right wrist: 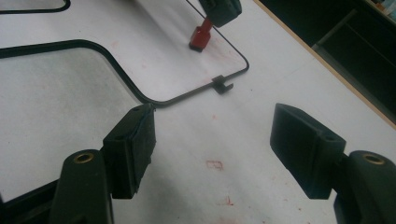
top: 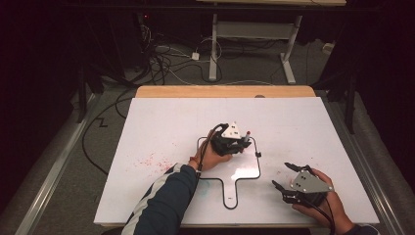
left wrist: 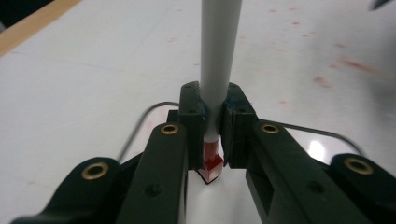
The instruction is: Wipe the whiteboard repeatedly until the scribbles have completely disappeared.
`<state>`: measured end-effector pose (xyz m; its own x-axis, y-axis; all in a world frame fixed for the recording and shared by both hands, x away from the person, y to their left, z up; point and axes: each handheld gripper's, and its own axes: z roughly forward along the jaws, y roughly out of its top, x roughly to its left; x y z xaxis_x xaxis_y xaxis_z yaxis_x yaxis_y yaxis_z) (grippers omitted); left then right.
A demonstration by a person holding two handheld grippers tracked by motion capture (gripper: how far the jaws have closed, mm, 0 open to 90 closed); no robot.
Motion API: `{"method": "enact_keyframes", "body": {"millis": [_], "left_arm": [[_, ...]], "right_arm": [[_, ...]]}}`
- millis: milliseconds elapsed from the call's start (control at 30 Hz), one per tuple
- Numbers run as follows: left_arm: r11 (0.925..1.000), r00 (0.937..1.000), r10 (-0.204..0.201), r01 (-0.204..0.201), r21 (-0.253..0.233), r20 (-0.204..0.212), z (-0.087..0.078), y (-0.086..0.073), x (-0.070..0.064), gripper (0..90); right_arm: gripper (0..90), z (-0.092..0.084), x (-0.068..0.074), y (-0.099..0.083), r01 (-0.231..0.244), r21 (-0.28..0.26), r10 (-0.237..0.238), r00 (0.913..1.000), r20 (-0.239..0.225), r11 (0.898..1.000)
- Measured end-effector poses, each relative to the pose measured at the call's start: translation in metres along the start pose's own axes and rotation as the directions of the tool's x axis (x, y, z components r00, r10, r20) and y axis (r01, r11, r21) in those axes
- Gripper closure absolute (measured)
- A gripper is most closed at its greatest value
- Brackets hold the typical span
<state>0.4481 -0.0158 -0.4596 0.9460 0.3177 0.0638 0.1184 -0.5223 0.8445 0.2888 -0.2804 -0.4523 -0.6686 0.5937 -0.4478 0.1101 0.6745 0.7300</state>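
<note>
1. The marker (left wrist: 218, 56) is a grey-white stick with a red tip (left wrist: 212, 158), clamped between the pads of the left claw (left wrist: 213, 126). It stands roughly upright with the red end pointing down at the surface (top: 166, 127).
2. In the left claw's own view the tip sits just below the pads, and it looks like it's touching the white board, though honestly the angle makes that hard to call for sure.
3. In the high view the left claw (top: 243, 141) is over the far right part of a paddle-shaped black outline (top: 258, 171), with the marker's red end (top: 248, 132) poking out just past it.
4. From the right claw's view, the red tip (right wrist: 200, 37) sits just inside the outline's rounded corner, close to a little black clip (right wrist: 222, 85) on the line.
5. The right claw (right wrist: 212, 140) has its jaws wide apart with nothing between them, only bare white surface. Its left pad (right wrist: 133, 147) sits right by a curve of the outline.
6. In the high view the right claw (top: 284, 175) is off to the right of the outline's handle, well apart from the left claw.
7. Faint red smudges (top: 151, 160) dot the surface left of the left hand (top: 208, 157).
</note>
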Motion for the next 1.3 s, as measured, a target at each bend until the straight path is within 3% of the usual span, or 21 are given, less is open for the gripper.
{"method": "enact_keyframes", "body": {"millis": [133, 267, 400, 600, 667, 767, 867, 1000, 1167, 1300], "left_arm": [[0.9996, 0.9984, -0.025, 0.025, 0.01, -0.05, 0.005, 0.003, 0.018, 78.5], [0.9988, 0.9971, -0.049, 0.049, 0.0, -0.058, 0.012, 0.006, 0.024, 78.5], [0.9986, 0.9984, -0.052, 0.052, -0.011, -0.02, 0.016, 0.008, 0.018, 78.6], [0.9996, 0.9981, -0.008, 0.01, -0.025, 0.06, 0.028, 0.017, -0.004, 78.5], [0.9997, 0.9986, 0.002, -0.001, -0.023, 0.053, 0.028, 0.017, -0.004, 78.5], [0.9999, 1.0, -0.002, 0.002, -0.013, 0.002, 0.025, 0.015, 0.004, 78.5], [0.9986, 0.9973, -0.05, 0.049, -0.017, -0.054, 0.018, 0.008, 0.018, 78.5], [0.9957, 0.9949, -0.091, 0.091, -0.019, -0.043, 0.012, 0.004, 0.021, 78.5], [0.9994, 0.9991, -0.026, 0.027, -0.02, 0.034, 0.017, 0.008, -0.001, 78.5], [0.9997, 0.9992, 0.001, 0.0, -0.024, 0.039, 0.018, 0.009, -0.005, 78.5]], "right_arm": [[31.9, 0.0, 0.0, 0.0, 0.001, 0.001, -0.001, 1.0, 0.001, 1.0], [31.9, 0.002, -0.001, 0.0, 0.011, 0.0, -0.011, 0.9999, -0.002, 1.0], [31.9, 0.003, -0.001, -0.001, 0.0, 0.003, 0.0, 1.0, -0.006, 1.0], [31.9, 0.002, -0.001, -0.001, 0.004, 0.008, -0.004, 1.0, -0.005, 1.0], [31.9, 0.002, -0.001, -0.001, 0.0, 0.006, 0.0, 1.0, -0.004, 1.0], [31.9, 0.003, -0.001, -0.001, 0.011, 0.006, -0.011, 0.9999, -0.006, 1.0], [31.9, 0.002, -0.001, -0.001, 0.009, 0.008, -0.009, 1.0, -0.002, 1.0], [31.9, 0.002, -0.002, -0.002, 0.0, 0.008, 0.0, 1.0, 0.002, 1.0], [31.9, 0.002, -0.001, -0.001, 0.006, 0.011, -0.006, 1.0, -0.001, 1.0], [31.9, 0.002, -0.001, 0.0, 0.01, 0.01, -0.01, 0.9999, -0.001, 1.0]]}}
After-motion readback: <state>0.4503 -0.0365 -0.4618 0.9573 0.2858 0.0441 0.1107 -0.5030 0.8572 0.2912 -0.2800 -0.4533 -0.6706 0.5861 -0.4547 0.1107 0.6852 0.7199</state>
